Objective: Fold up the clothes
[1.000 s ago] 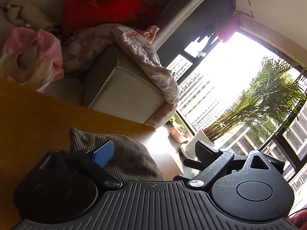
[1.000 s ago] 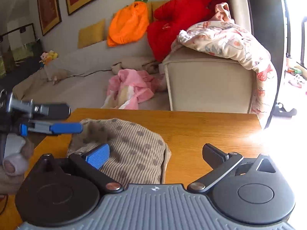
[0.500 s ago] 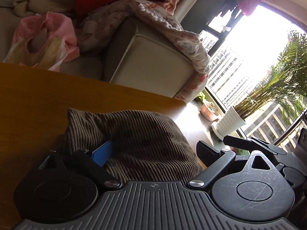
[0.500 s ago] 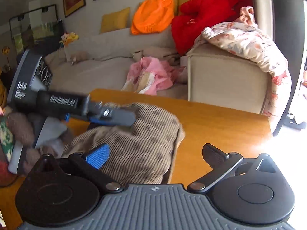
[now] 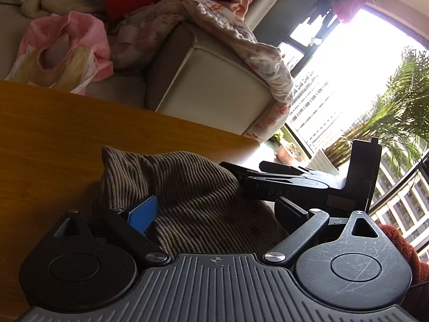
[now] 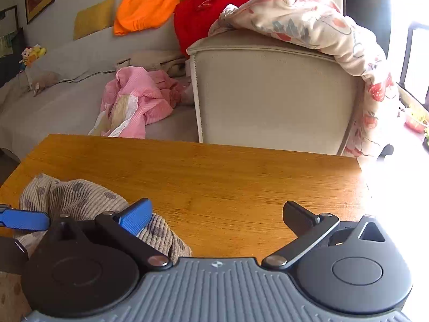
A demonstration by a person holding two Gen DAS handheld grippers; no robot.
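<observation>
A brown ribbed garment with darker dots (image 5: 187, 193) lies bunched on the wooden table (image 5: 53, 139). My left gripper (image 5: 215, 212) is open, and the cloth bulges up between its blue pad (image 5: 142, 214) and its black finger (image 5: 291, 212). My right gripper (image 5: 281, 182) reaches in from the right and meets the garment's right side. In the right wrist view the right gripper (image 6: 218, 216) is open over bare table (image 6: 228, 177); the garment (image 6: 80, 198) sits at lower left under its blue pad (image 6: 136, 216). One blue fingertip of the left gripper (image 6: 24, 220) shows at the far left.
Behind the table stands a beige sofa arm (image 6: 268, 94) draped with a floral blanket (image 6: 335, 26). A pink garment (image 6: 136, 102) lies on the seat, with red (image 6: 214, 5) and orange (image 6: 144, 2) cushions behind. A bright window and palm (image 5: 396, 102) are at right.
The left gripper has moved from lying across the top of the garment to its left end. The right gripper has come in against the garment's right side.
</observation>
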